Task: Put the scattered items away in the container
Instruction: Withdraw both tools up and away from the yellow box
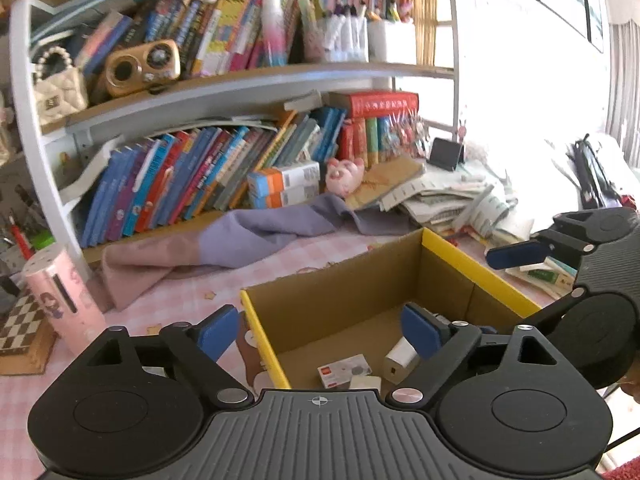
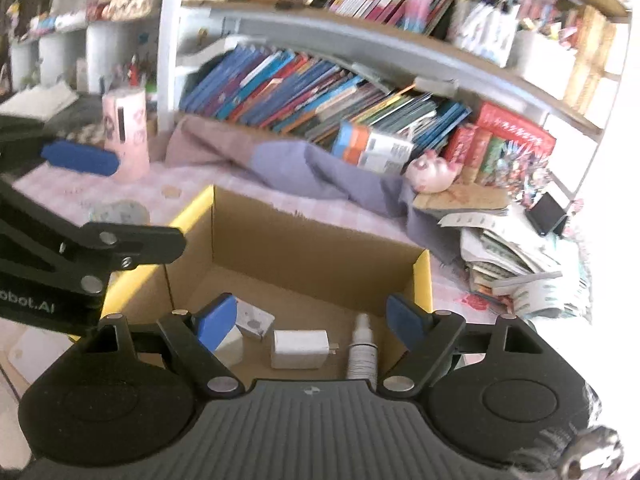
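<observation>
A cardboard box with yellow edges [image 1: 476,268] [image 2: 422,276] stands on the pink checked table. Inside lie a white charger [image 2: 298,348], a small white spray bottle [image 2: 362,348], a small card packet [image 2: 254,322] [image 1: 344,368] and a white block [image 1: 400,356]. My left gripper [image 1: 320,332] is open and empty, straddling the box's left wall. My right gripper [image 2: 316,320] is open and empty, above the box's near part. Each gripper shows at the edge of the other's view.
A purple and pink cloth [image 1: 240,236] lies behind the box. A pink cylinder [image 1: 60,300] and a chessboard [image 1: 20,324] stand at the left. A pile of papers [image 1: 452,196] lies at the right. Bookshelves [image 1: 224,80] stand behind the table.
</observation>
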Demonstrator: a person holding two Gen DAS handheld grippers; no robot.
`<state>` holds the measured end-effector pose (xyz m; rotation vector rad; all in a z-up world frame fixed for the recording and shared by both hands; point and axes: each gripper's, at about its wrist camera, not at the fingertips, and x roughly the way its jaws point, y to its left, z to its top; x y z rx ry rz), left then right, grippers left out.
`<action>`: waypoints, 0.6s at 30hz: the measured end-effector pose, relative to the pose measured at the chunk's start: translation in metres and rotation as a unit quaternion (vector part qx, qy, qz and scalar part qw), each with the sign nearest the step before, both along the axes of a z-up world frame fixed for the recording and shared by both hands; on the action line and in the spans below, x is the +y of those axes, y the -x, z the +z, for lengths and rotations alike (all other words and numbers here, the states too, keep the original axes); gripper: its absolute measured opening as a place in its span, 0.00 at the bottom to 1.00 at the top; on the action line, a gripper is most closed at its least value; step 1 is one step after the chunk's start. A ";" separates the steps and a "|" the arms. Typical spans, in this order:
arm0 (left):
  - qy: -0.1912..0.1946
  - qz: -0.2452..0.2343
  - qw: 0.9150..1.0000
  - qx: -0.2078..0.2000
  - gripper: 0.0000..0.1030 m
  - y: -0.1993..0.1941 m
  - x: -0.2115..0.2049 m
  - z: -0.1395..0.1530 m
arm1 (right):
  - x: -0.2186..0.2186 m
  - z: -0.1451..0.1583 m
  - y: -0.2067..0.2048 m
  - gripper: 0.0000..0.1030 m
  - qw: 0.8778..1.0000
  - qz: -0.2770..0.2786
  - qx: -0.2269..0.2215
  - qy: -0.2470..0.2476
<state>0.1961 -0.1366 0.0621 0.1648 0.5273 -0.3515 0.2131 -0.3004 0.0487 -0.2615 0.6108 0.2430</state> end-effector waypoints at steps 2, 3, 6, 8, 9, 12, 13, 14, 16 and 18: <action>0.007 0.002 1.000 -0.004 0.89 0.007 0.007 0.002 | 0.003 0.003 0.010 0.79 1.000 -0.011 -0.013 -0.004; 0.009 0.003 1.000 -0.006 0.89 0.010 0.011 0.003 | 0.005 0.004 0.014 0.79 1.000 -0.016 -0.018 -0.006; 0.015 0.003 1.000 -0.010 0.90 0.020 0.023 0.005 | 0.009 0.007 0.026 0.79 0.999 -0.032 -0.024 -0.012; 0.019 0.002 1.000 -0.010 0.90 0.027 0.030 0.005 | 0.012 0.008 0.034 0.79 0.999 -0.042 -0.026 -0.014; 0.020 0.001 1.000 -0.010 0.90 0.030 0.034 0.005 | 0.014 0.008 0.038 0.79 0.998 -0.046 -0.027 -0.015; 0.023 -0.003 1.000 -0.009 0.90 0.041 0.043 0.005 | 0.020 0.009 0.053 0.79 0.998 -0.060 -0.028 -0.015; 0.024 -0.004 1.000 -0.008 0.90 0.045 0.046 0.004 | 0.022 0.009 0.058 0.79 0.997 -0.066 -0.028 -0.016; 0.023 -0.006 1.000 -0.006 0.90 0.050 0.049 0.004 | 0.024 0.009 0.063 0.79 0.997 -0.071 -0.029 -0.017; 0.022 -0.009 1.000 -0.005 0.90 0.058 0.054 0.003 | 0.029 0.008 0.074 0.79 0.996 -0.080 -0.031 -0.018; 0.023 -0.011 1.000 -0.004 0.92 0.067 0.060 0.002 | 0.033 0.008 0.086 0.80 0.995 -0.092 -0.033 -0.019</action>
